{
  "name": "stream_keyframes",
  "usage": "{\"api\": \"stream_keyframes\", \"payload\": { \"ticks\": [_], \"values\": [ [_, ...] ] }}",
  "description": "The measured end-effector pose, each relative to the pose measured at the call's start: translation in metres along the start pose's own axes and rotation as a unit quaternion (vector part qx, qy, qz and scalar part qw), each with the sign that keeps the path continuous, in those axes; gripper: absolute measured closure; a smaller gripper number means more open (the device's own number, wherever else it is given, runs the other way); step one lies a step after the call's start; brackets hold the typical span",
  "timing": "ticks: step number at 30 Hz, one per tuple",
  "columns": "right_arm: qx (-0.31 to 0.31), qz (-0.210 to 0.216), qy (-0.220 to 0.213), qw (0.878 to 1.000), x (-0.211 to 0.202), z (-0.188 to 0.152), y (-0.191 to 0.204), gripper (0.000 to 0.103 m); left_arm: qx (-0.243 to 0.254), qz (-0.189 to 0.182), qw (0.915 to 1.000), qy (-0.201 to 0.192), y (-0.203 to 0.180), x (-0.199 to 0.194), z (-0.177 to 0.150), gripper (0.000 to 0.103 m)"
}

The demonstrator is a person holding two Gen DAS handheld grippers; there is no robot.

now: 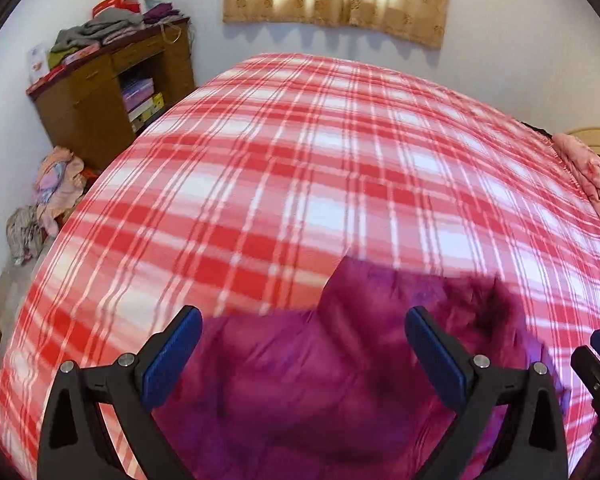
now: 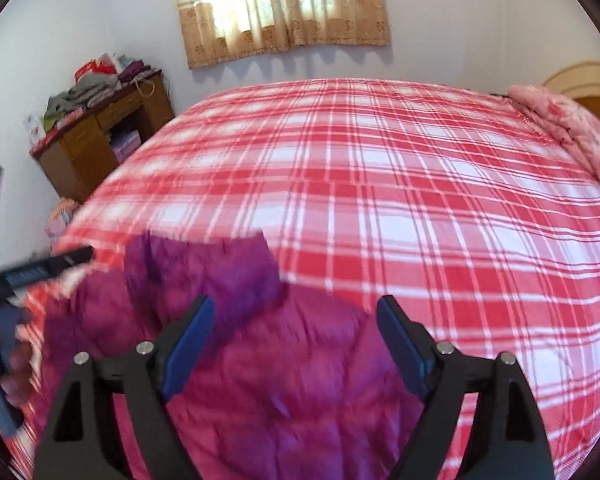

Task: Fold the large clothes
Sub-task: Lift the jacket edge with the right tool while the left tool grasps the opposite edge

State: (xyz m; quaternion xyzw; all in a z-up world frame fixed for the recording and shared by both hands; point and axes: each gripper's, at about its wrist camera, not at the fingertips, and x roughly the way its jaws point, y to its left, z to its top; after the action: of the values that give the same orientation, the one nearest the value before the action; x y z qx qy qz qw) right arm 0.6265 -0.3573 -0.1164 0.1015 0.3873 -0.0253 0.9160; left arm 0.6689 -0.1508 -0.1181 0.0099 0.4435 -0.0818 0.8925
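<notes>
Lying on one bed (image 1: 300, 152): one magenta jacket (image 1: 320, 380).

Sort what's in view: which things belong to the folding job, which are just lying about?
Job: magenta jacket, left gripper open, right gripper open, plaid bed cover.
Lying about: cabinet with stacked clothes, floor clothes pile, pink pillow, curtain.

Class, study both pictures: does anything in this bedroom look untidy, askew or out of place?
Yes. Clothes lie in a loose heap on the floor beside the cabinet, and more garments sit piled unevenly on its top. The purple jacket lies bunched on the bed.
</notes>
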Motion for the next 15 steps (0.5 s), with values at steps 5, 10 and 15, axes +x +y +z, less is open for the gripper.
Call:
{"api": "stream_keyframes", "payload": {
  "ticks": [5,10,15],
  "values": [
    [0.036,0.006,0.024,0.999,0.033,0.031,-0.001,0.010,0.003,0.056,0.9973,0.046,-0.013,0.050,0.018,0.001],
    [0.033,0.008,0.061,0.998,0.070,0.040,0.007,0.010,0.037,0.072,0.9956,0.049,-0.024,0.071,0.012,0.001],
    [-0.002,0.012,0.100,0.995,0.087,0.030,0.016,0.025,0.074,0.050,0.9955,0.033,-0.025,0.067,0.002,0.019]
  ]
}}
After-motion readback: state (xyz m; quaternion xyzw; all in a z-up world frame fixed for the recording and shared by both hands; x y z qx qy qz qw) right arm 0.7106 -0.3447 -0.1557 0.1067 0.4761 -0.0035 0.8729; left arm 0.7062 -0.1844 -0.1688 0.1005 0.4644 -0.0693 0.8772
